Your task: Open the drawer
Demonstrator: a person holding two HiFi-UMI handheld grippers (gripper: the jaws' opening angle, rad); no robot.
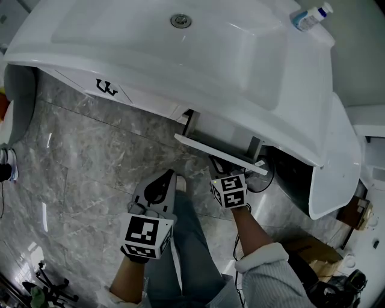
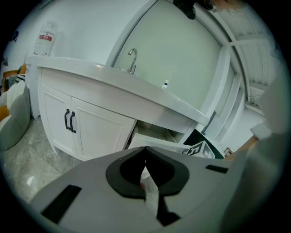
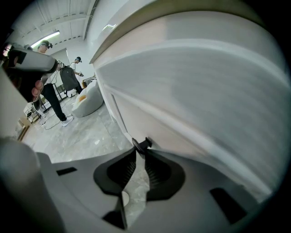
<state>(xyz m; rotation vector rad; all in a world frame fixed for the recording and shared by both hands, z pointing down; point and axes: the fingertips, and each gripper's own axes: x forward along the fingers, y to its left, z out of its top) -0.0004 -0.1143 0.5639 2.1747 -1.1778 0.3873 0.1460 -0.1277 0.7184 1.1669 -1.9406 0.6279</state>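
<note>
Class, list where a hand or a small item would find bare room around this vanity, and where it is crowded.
Free: the vanity top left of the basin, far from the bottle; the marble floor between the cabinet doors and the left gripper. Crowded: the open drawer front, where the right gripper sits on the knob.

No lettering legible anywhere. Bottle (image 1: 312, 16) on the sink top: blue label, print too small. Bottle (image 2: 45, 37) by the wall: red label, blurred. Marker cubes (image 1: 146, 236) carry black-and-white square codes, no letters.
</note>
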